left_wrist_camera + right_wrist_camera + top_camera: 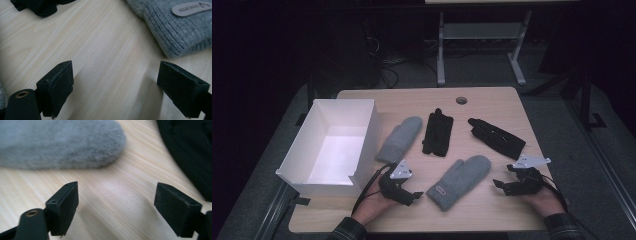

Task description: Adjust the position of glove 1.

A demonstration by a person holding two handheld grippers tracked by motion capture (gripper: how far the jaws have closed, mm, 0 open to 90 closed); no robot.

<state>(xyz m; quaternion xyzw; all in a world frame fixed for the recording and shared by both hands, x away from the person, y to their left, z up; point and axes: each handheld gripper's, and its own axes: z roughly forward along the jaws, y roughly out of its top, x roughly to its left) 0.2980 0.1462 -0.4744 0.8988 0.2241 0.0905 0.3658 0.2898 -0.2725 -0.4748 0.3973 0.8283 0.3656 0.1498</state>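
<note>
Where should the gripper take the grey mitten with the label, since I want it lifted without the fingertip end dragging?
Grip the grey mitten probably at its ribbed cuff, near the label. It lies flat, slanting between both grippers, cuff end nearest the left gripper, whose jaws stand open beside it. Come down from above and pinch across the cuff's edge; the knit is thick and bunches there.

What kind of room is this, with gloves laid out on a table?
Probably a lab or workshop: a wooden table under a fixed camera, handheld grippers, left gripper, and metal-framed furniture in a dark room.
</note>
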